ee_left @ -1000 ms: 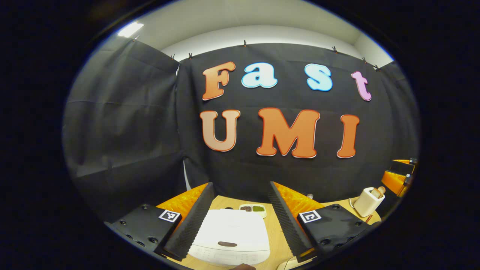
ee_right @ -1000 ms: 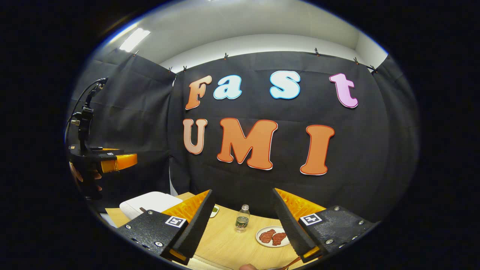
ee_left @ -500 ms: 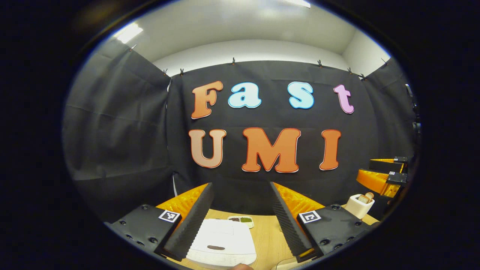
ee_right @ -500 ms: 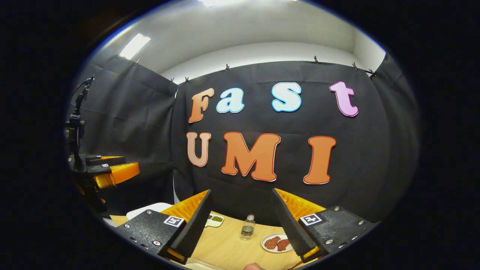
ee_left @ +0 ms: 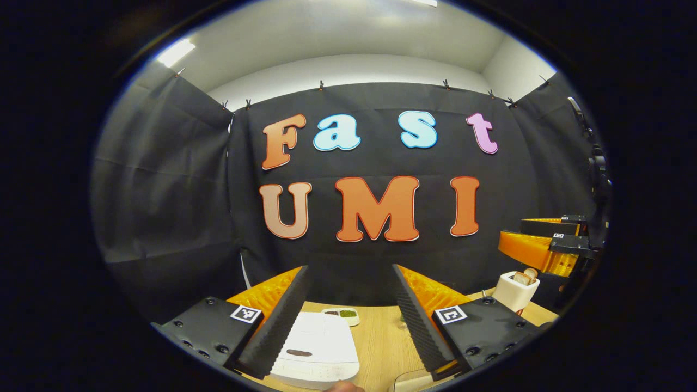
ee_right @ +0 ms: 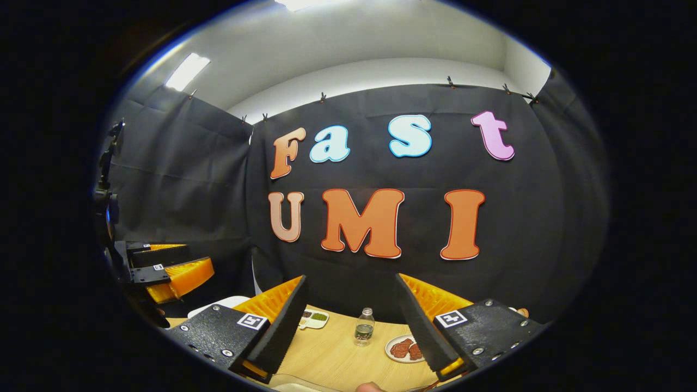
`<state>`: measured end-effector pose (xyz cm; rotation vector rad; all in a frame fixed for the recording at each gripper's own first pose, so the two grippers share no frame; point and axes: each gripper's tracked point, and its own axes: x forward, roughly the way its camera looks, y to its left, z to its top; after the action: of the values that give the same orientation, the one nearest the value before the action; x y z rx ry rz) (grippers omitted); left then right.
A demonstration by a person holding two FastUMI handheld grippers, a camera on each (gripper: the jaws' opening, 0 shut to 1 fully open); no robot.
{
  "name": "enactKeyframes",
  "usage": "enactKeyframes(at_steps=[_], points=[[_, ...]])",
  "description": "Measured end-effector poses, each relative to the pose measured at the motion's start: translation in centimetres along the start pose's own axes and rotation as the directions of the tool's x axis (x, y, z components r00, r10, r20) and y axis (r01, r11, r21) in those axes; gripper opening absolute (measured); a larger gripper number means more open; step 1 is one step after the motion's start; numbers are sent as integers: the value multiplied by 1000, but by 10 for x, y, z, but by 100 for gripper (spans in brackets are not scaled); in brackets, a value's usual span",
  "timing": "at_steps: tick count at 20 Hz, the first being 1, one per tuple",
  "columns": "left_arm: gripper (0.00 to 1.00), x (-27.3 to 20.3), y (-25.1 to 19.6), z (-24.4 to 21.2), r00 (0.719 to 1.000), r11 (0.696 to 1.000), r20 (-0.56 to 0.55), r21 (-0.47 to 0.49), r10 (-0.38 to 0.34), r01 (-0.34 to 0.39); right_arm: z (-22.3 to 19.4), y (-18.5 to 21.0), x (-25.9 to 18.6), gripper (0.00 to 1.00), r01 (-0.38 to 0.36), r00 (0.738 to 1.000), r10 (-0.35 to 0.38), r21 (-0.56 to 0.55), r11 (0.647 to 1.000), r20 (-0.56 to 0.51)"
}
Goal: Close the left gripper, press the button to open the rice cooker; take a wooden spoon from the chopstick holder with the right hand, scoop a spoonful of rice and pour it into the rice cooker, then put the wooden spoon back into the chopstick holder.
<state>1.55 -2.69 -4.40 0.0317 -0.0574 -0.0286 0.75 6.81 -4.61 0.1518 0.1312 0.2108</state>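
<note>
Above the worktop (ee_left: 381,343), left gripper (ee_left: 348,321) fingers spread wide, empty, over the closed rice cooker (ee_left: 318,351). Likewise right gripper (ee_right: 351,326): parted, gripping nothing.

The rice cooker (ee_left: 315,351) is a white, rounded-rectangular unit with its lid shut, flat on the wooden tabletop, a dark oval button (ee_left: 299,353) near its front edge and a faint control panel below that. The chopstick holder (ee_left: 515,291) is a white, upright, box-like container standing on the table well to the right of the cooker, with the rounded light-wood ends of utensils sticking out of its open top. Which of those ends is the wooden spoon cannot be told.
</note>
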Motion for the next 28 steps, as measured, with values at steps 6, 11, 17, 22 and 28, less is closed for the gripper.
enactKeyframes(at_steps=[6, 11, 17, 22, 28], points=[[100, 0, -3, 4, 1000, 1000, 13, -6, -17, 17, -2, -1, 1, 97, 12, 1000, -12, 5, 1000, -7], [100, -1, -2, 4, 1000, 1000, 16, -2, -14, 15, -1, 3, 0, 97, 6, 1000, -6, 1, 1000, 3], [100, -3, 1, 7, 1000, 1000, 23, 6, -13, 13, -2, 7, 3, 96, -2, 1000, 2, 3, 1000, 3], [100, 0, 4, 8, 1000, 1000, 26, 7, -13, 13, 1, 9, 4, 97, -6, 1000, 6, 1, 1000, 8], [100, 2, -3, 3, 999, 999, 10, 5, -44, 44, 0, 8, 4, 96, 5, 1000, -5, 4, 1000, 4]])
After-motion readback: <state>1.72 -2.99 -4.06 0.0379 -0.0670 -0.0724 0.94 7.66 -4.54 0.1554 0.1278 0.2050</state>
